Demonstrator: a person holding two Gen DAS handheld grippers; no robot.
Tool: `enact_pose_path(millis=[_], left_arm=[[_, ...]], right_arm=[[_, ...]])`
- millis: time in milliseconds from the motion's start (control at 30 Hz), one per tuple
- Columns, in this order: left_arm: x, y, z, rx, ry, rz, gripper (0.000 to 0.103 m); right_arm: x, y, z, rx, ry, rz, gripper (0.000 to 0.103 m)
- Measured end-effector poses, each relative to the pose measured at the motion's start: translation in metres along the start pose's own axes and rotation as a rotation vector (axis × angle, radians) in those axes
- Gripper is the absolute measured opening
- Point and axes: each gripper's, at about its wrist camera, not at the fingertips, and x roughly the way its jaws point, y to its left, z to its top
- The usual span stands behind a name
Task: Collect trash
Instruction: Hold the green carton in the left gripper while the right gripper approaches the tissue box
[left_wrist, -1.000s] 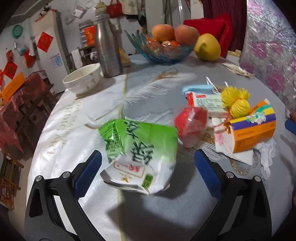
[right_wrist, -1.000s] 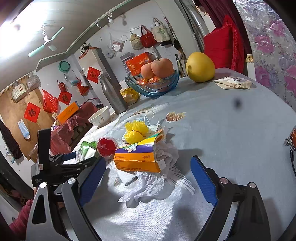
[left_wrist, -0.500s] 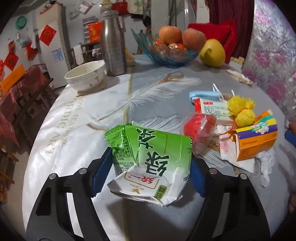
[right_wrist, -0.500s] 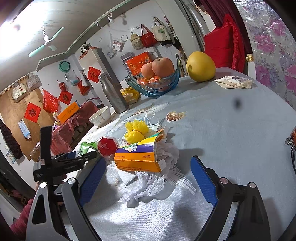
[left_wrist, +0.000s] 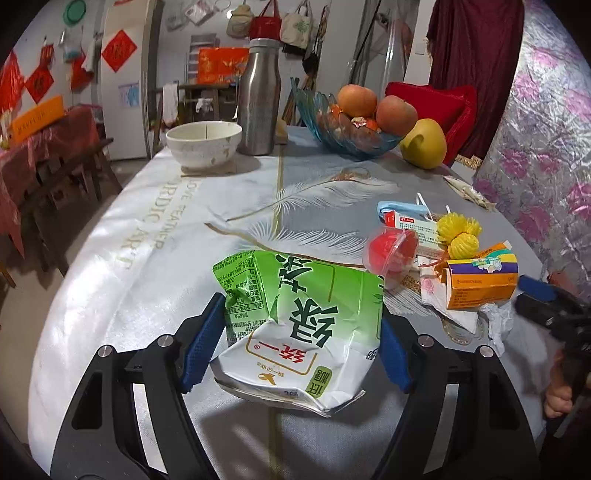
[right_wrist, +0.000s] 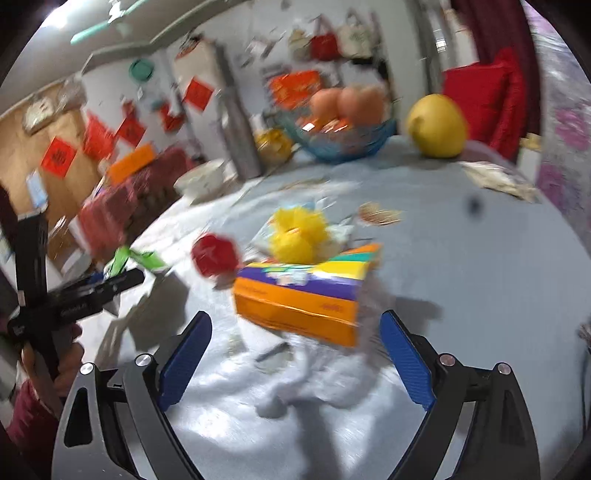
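A crumpled green drink carton (left_wrist: 303, 295) sits between the blue pads of my left gripper (left_wrist: 299, 343), which is shut on its sides just above the table. To its right lies a heap of trash: a red lump in a clear cup (left_wrist: 391, 247), yellow netting (left_wrist: 458, 236), a medicine box (left_wrist: 413, 225) and an orange and purple box (left_wrist: 480, 284) on white tissue (left_wrist: 495, 321). In the blurred right wrist view, my right gripper (right_wrist: 295, 354) is open and narrowing slightly. The orange and purple box (right_wrist: 295, 306) lies just ahead of its tips, untouched, with tissue (right_wrist: 295, 384) between the fingers.
At the back of the round table (left_wrist: 110, 258) stand a white bowl (left_wrist: 203, 144), a steel flask (left_wrist: 258, 99), a blue glass fruit bowl (left_wrist: 347, 136) and a yellow pomelo (left_wrist: 423, 144). The table's edge drops off at the left. A flowered cover (left_wrist: 546, 184) lies to the right.
My left gripper's jaws came together onto the green carton, and it now sits closer and larger. The right gripper moved in towards the orange and purple box, blurring its view.
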Motion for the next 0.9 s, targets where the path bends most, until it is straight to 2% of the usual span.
enact_pose_path(millis=[33, 67, 133, 200, 233, 267, 367, 400, 467, 567, 667, 767, 900], left_arm=[[0.0, 0.002, -0.001, -0.009, -0.004, -0.005, 0.074], [-0.002, 0.004, -0.001, -0.021, -0.01, -0.012, 0.074], [-0.004, 0.008, -0.001, -0.04, -0.019, -0.024, 0.074], [-0.003, 0.009, -0.001, -0.047, -0.017, -0.029, 0.074], [-0.002, 0.008, -0.001, -0.047, -0.015, -0.03, 0.074], [-0.003, 0.008, -0.001, -0.045, -0.017, -0.03, 0.074], [-0.005, 0.007, -0.001, -0.042, -0.026, -0.027, 0.074], [-0.005, 0.008, -0.001, -0.045, -0.026, -0.027, 0.074], [-0.004, 0.01, -0.001, -0.052, -0.022, -0.029, 0.074], [-0.003, 0.009, -0.001, -0.051, -0.017, -0.032, 0.074], [-0.004, 0.008, -0.001, -0.046, -0.02, -0.031, 0.074], [-0.004, 0.008, -0.001, -0.048, -0.015, -0.032, 0.074], [-0.003, 0.007, -0.001, -0.049, -0.012, -0.034, 0.074]], right_arm=[[0.004, 0.005, 0.001, -0.017, 0.008, 0.002, 0.082], [0.001, 0.011, 0.0, -0.035, -0.001, 0.05, 0.074], [-0.016, 0.032, -0.006, -0.132, -0.02, 0.198, 0.071], [-0.031, 0.047, -0.012, -0.214, -0.077, 0.123, 0.072], [-0.032, 0.051, -0.014, -0.238, -0.084, 0.058, 0.072], [-0.03, 0.05, -0.014, -0.236, -0.074, 0.032, 0.072], [-0.019, 0.043, -0.012, -0.171, -0.029, 0.049, 0.072], [-0.019, 0.044, -0.012, -0.167, -0.041, 0.029, 0.072], [-0.022, 0.05, -0.014, -0.187, -0.067, 0.008, 0.072], [-0.024, 0.066, -0.021, -0.269, -0.056, 0.04, 0.072], [-0.017, 0.072, -0.02, -0.318, -0.051, -0.02, 0.072], [-0.008, 0.068, -0.01, -0.303, -0.033, -0.032, 0.072], [-0.001, 0.074, 0.004, -0.352, -0.037, -0.075, 0.072]])
